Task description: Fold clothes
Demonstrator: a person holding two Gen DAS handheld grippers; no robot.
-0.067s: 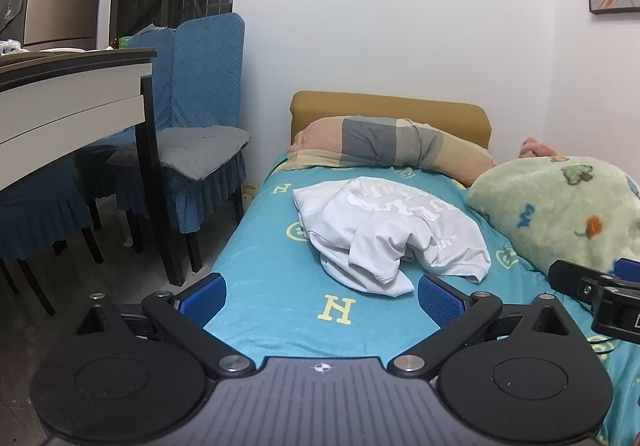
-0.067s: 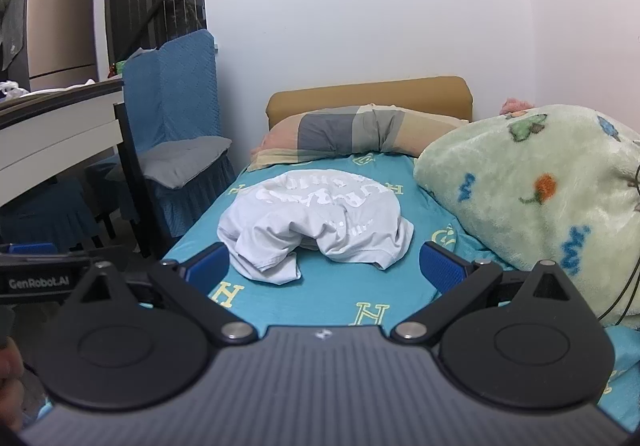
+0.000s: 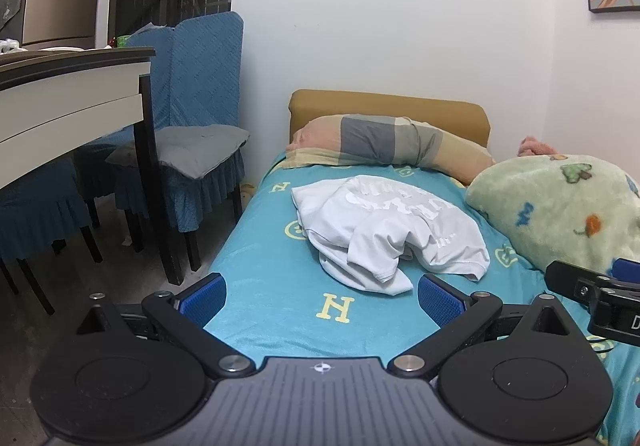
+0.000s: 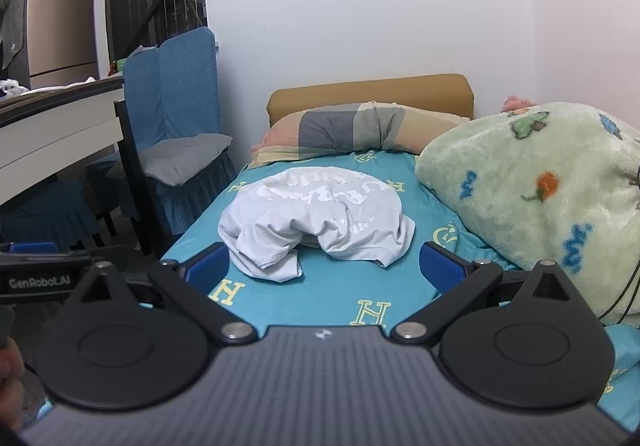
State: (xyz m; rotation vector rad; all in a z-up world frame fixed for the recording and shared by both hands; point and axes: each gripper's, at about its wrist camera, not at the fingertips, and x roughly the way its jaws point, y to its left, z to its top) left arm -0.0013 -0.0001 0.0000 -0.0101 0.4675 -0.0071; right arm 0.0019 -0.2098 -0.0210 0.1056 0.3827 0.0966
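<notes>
A white T-shirt [image 3: 384,234] with pale lettering lies crumpled in a heap on the turquoise bed sheet [image 3: 272,270], in the middle of the bed. The same T-shirt [image 4: 320,217] shows in the right wrist view. My left gripper [image 3: 320,296] hovers short of the shirt's near edge, jaws wide open, nothing between them. My right gripper [image 4: 326,266] is also open and empty, its blue pads [image 4: 440,266] flanking the shirt's near edge from a distance. The right gripper's body [image 3: 592,294] shows at the right edge of the left wrist view.
A checked pillow [image 3: 384,141] lies at the headboard [image 3: 388,109]. A green fleece blanket [image 4: 536,197] is piled on the bed's right side. Left of the bed stand blue-covered chairs [image 3: 192,133] and a table [image 3: 68,97]. A hand [image 4: 8,374] shows at the lower left.
</notes>
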